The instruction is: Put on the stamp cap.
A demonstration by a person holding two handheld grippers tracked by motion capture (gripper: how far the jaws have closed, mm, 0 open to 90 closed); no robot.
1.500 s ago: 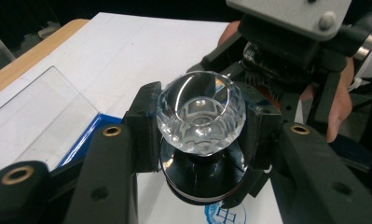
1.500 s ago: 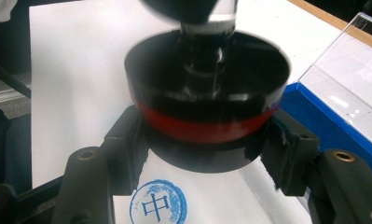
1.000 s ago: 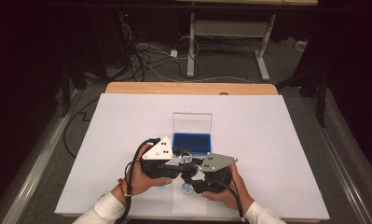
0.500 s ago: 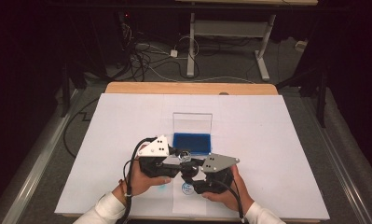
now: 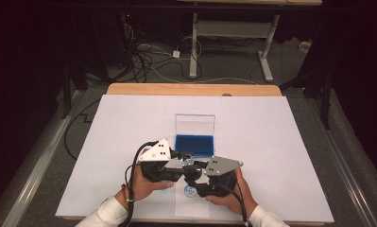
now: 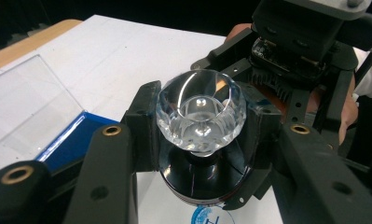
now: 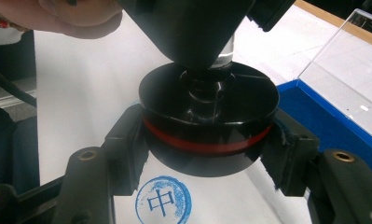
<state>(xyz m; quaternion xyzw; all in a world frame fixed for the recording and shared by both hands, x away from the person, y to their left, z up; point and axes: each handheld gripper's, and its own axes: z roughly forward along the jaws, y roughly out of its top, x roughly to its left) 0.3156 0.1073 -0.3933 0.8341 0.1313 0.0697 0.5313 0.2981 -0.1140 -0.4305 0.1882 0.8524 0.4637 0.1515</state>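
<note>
A stamp with a clear faceted knob on a round black base ringed in red hangs just above the paper. My left gripper is shut on the knob. My right gripper is shut on the black base from the opposite side. In the high view both grippers, left and right, meet over the stamp near the table's front edge. A round blue stamped mark lies on the paper under the base and shows again in the high view.
A blue ink pad with its clear lid standing upright sits just behind the grippers. A white sheet covers the table. A narrow paper slip bears the mark. Cables and desk legs lie on the floor beyond.
</note>
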